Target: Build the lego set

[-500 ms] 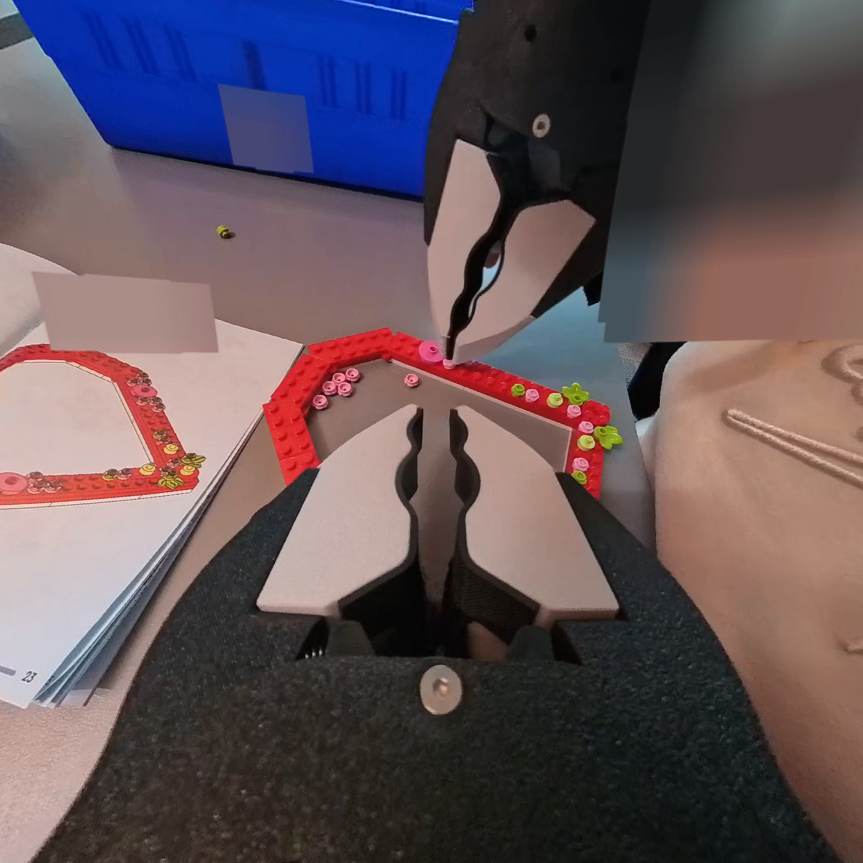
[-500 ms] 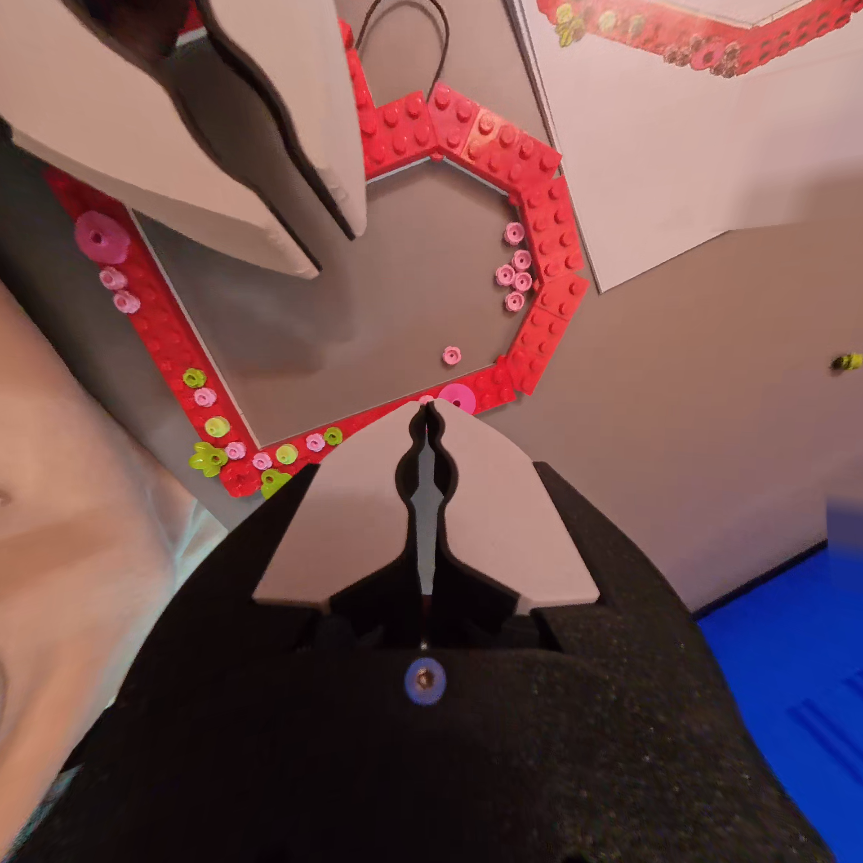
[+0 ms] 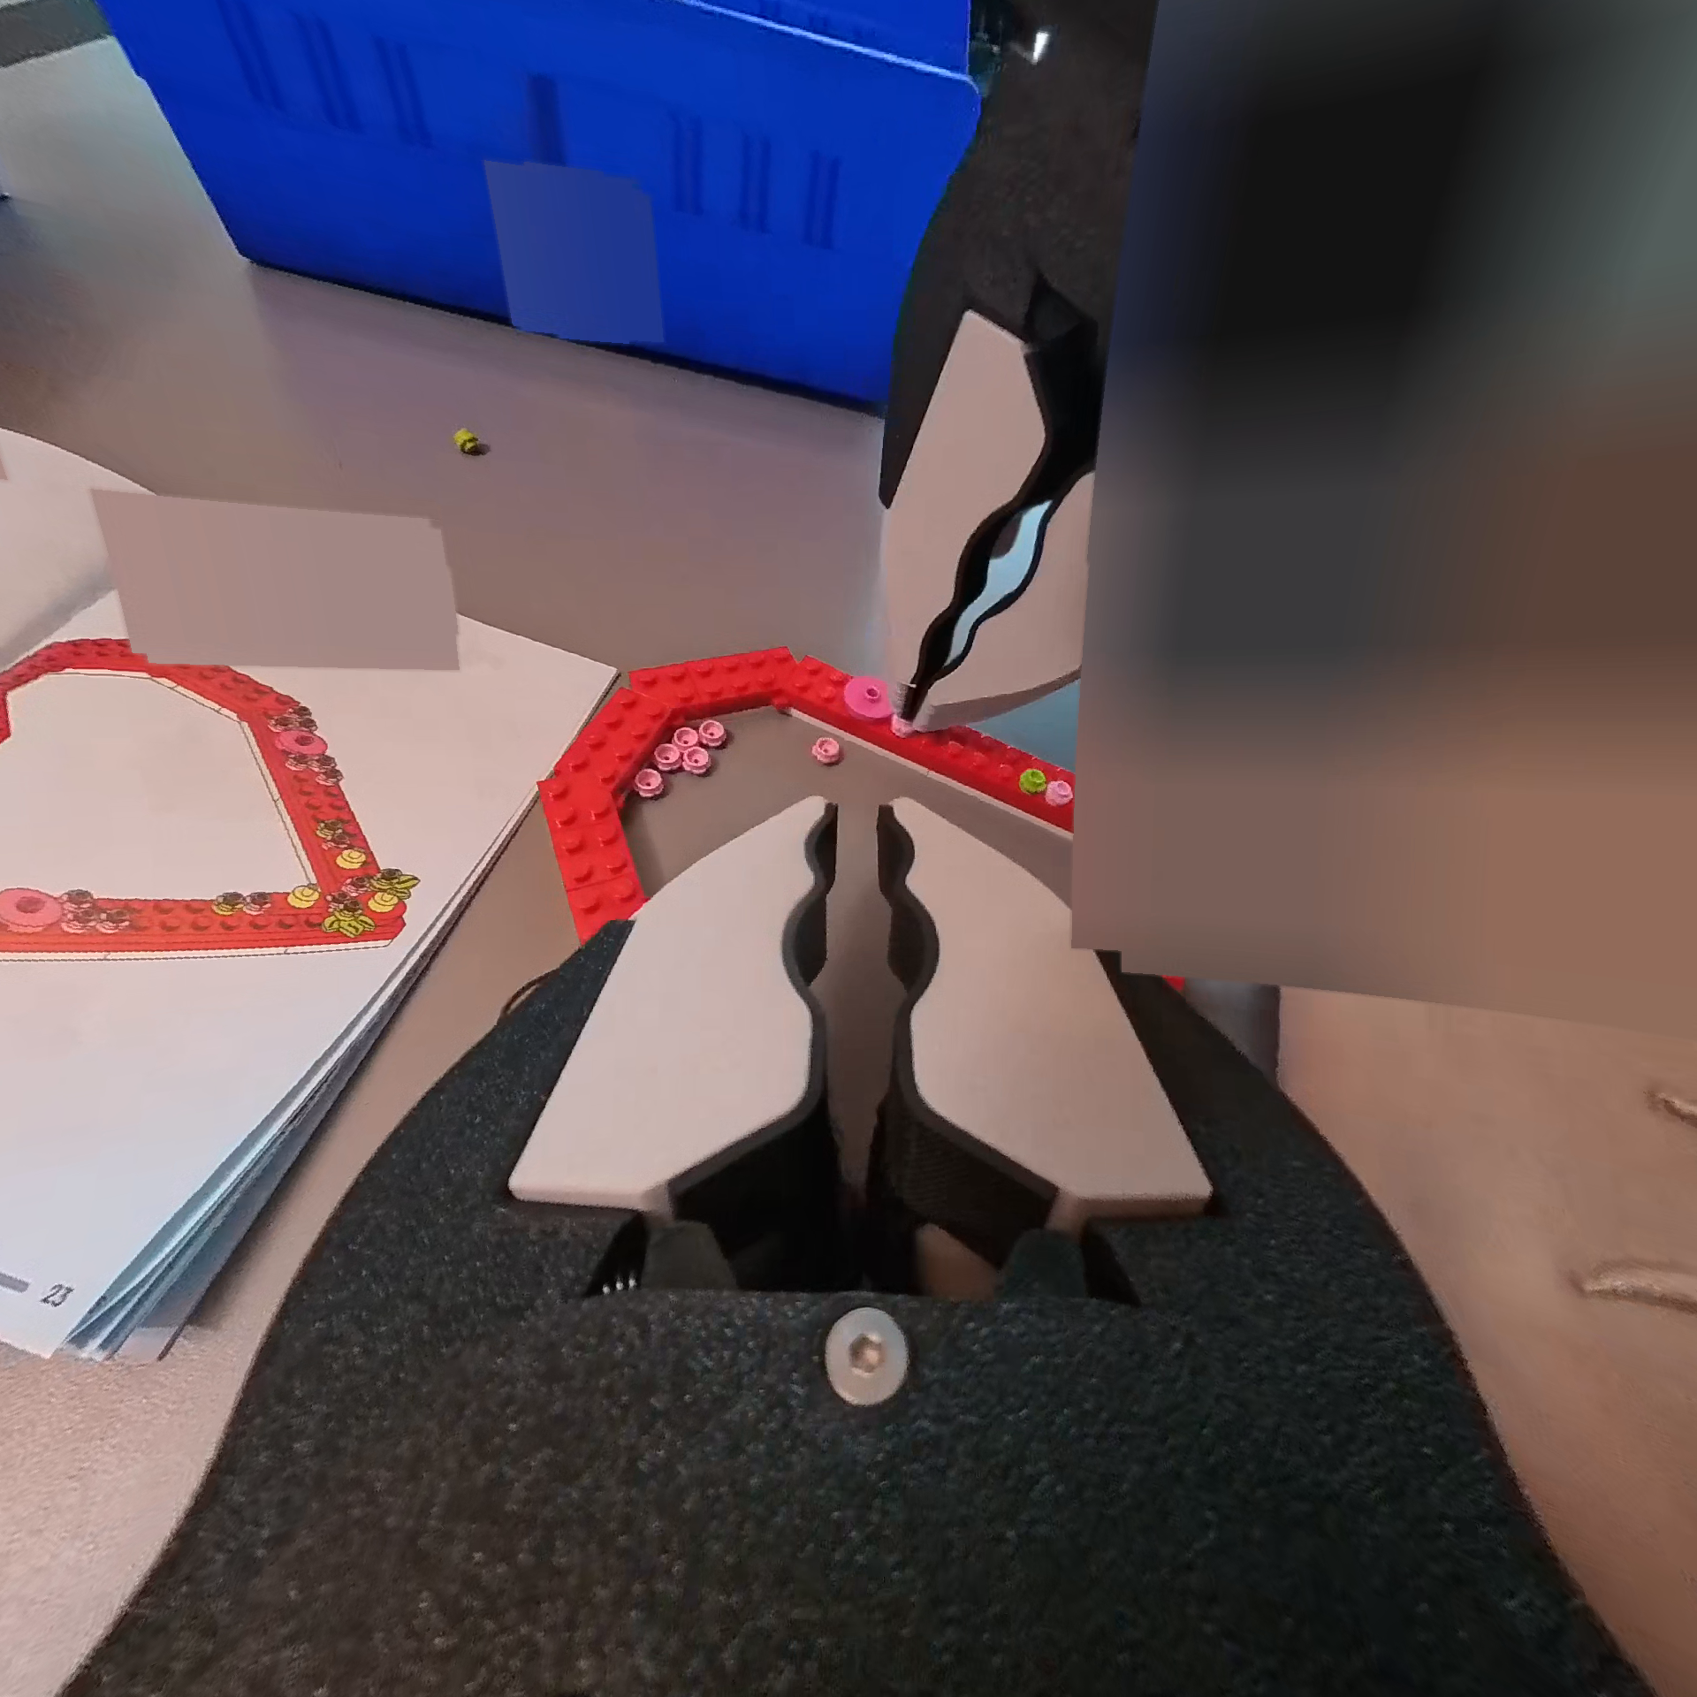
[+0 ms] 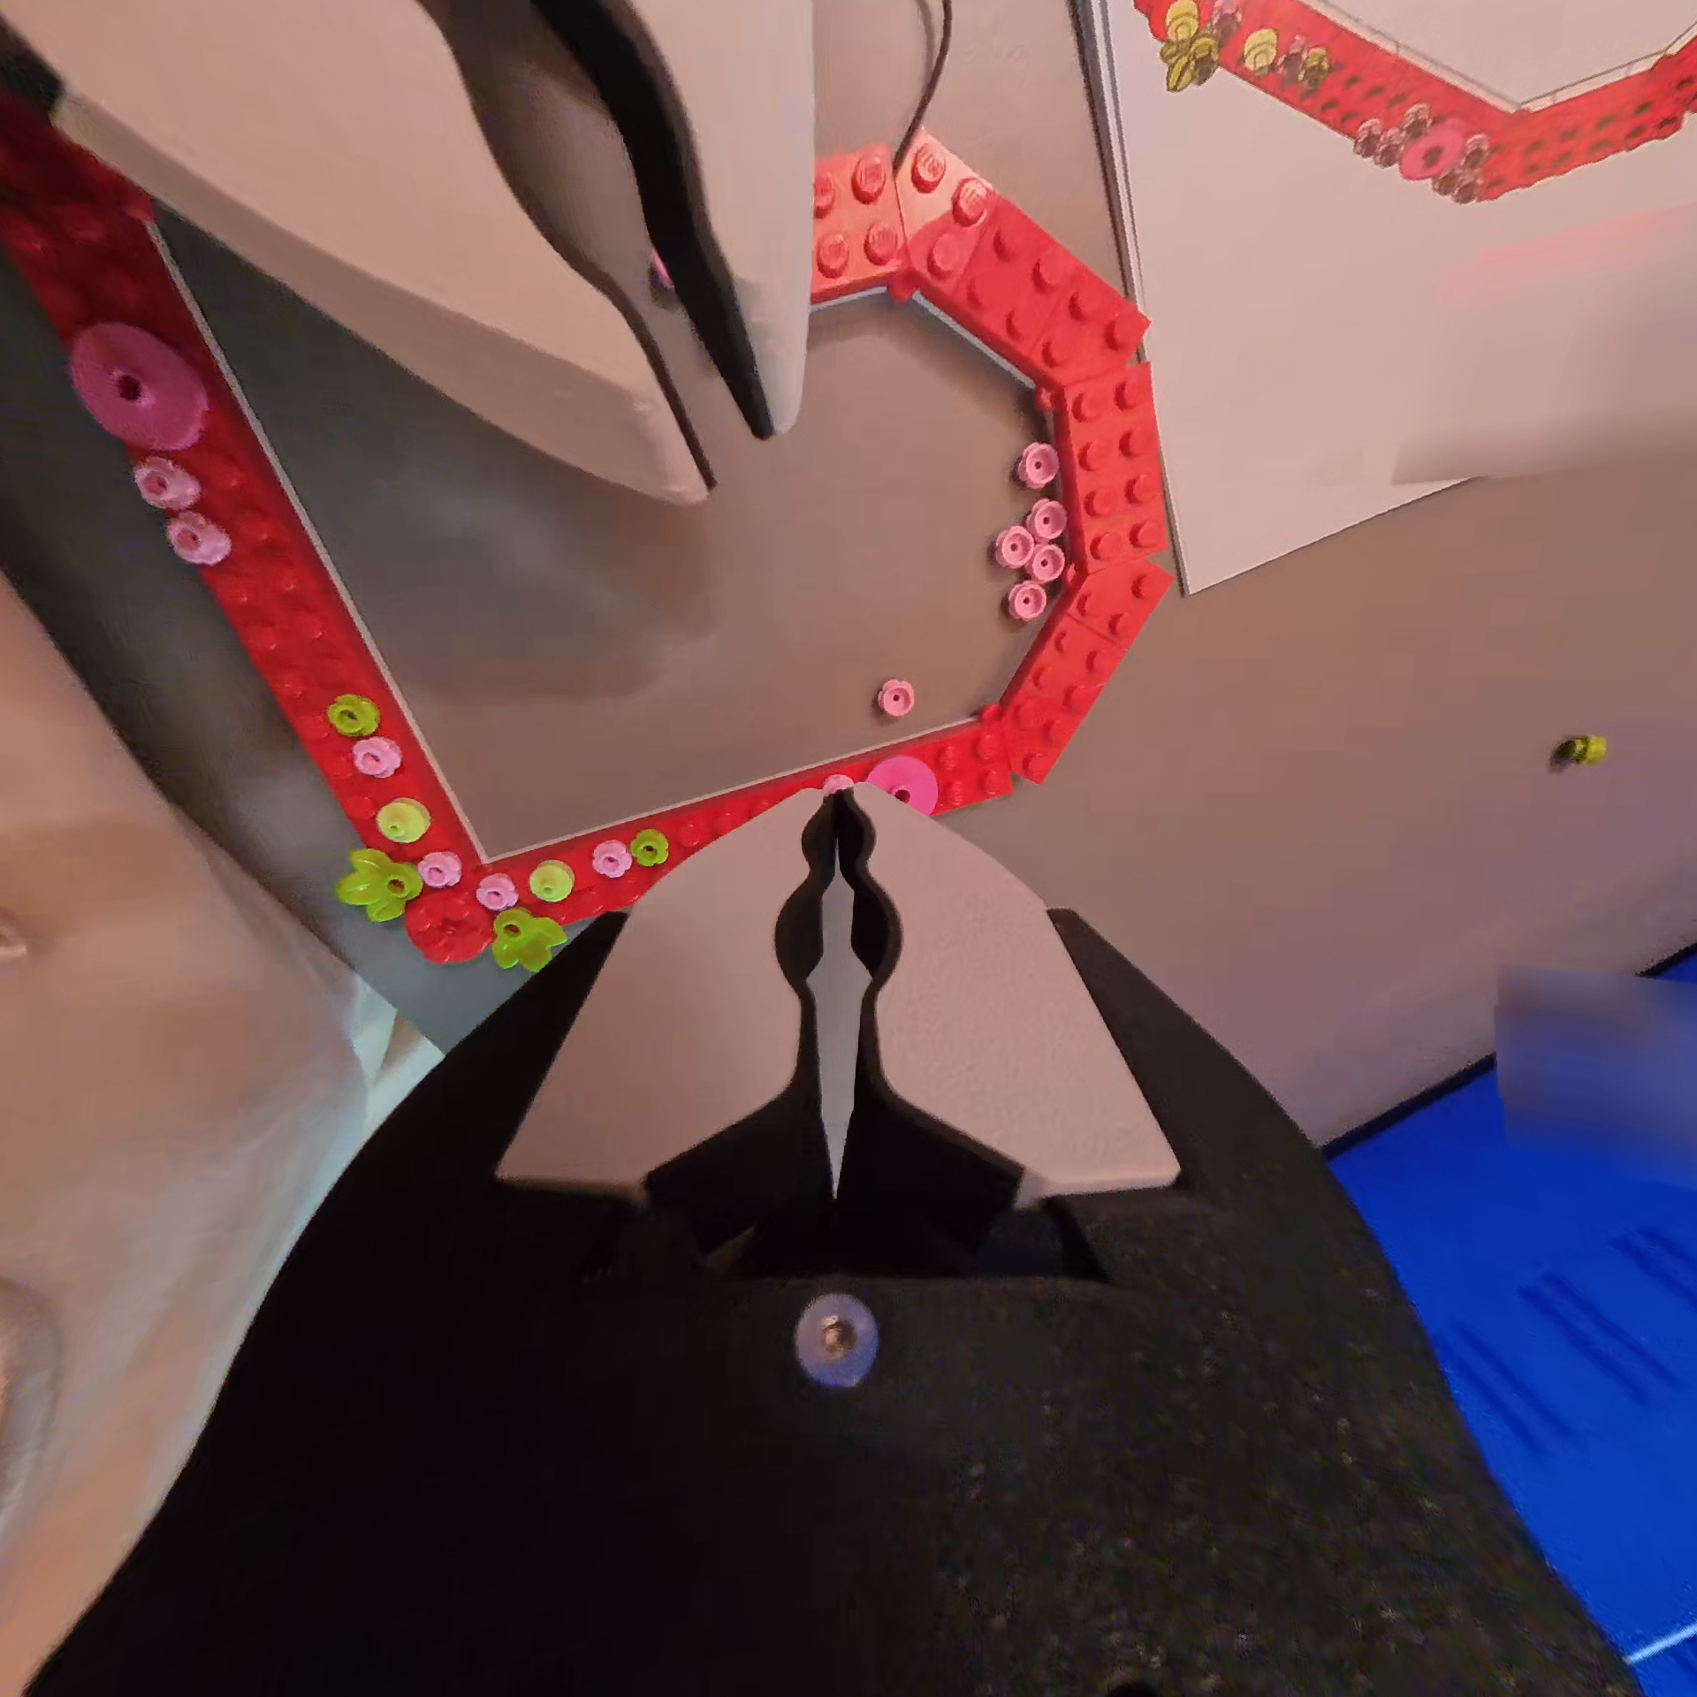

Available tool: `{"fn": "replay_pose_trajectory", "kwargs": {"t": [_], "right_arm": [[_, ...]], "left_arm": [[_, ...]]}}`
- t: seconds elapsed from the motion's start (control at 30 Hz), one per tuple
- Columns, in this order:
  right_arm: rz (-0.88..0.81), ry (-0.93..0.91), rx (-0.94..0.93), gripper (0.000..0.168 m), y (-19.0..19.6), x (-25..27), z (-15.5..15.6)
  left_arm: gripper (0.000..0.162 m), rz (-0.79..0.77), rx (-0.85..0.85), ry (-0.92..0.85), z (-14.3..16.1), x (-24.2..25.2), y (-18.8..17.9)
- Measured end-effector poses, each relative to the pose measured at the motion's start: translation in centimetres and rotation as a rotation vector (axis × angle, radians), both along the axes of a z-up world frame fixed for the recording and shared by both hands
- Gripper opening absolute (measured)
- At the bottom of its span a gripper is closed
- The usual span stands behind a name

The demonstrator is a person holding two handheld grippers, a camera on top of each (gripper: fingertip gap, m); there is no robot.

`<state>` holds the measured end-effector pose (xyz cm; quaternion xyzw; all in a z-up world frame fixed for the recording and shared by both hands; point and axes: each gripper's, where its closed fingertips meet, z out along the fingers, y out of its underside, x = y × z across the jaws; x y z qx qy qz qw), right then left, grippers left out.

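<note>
A red heart-shaped Lego frame [image 3: 597, 808] [image 4: 1111, 459] lies flat on the grey table. My right gripper [image 4: 836, 799] [image 3: 904, 721] is shut on a small pale pink flower stud [image 4: 837, 785] and holds it down on the frame's edge, right beside a large pink round piece [image 4: 903, 785] [image 3: 868, 696]. My left gripper [image 3: 856, 808] [image 4: 739, 455] hovers over the frame's inside, its jaws a narrow gap apart with nothing seen between the tips. Several loose pink flower studs [image 3: 689, 744] [image 4: 1033, 542] lie inside the frame. Green and pink studs [image 4: 381, 882] sit on its pointed corner.
An open instruction booklet [image 3: 230, 1010] [image 4: 1286, 321] lies next to the frame. A blue crate [image 3: 551, 184] [image 4: 1561, 1286] stands beyond it. A small yellow-green piece [image 3: 468, 443] [image 4: 1579, 750] lies alone on the table. A person's beige sleeve [image 3: 1469, 1286] is close by. The left gripper's tips are roughly 7 cm from the right gripper's.
My left gripper has shifted slightly over the frame. My right gripper stays shut on the pink stud at the same spot beside the large pink piece.
</note>
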<state>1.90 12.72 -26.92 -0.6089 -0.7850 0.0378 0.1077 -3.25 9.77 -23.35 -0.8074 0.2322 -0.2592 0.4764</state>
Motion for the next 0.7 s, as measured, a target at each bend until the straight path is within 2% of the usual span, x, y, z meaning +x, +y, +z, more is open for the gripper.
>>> {"fn": "replay_pose_trajectory", "kwargs": {"t": [0.23,0.5,0.7], "right_arm": [[-0.029,0.032,-0.027,0.001,-0.1,-0.1,0.0],[-0.068,0.175,-0.1,0.0,-0.2,-0.3,0.1],[-0.122,0.318,-0.129,0.0,1.0,-0.3,1.9]], "left_arm": [[0.007,0.05,0.054,-0.065,1.3,-0.7,0.3],[0.007,0.239,0.235,-0.209,5.8,-4.6,0.8],[0.007,0.284,0.273,-0.142,6.2,-5.7,0.4]]}}
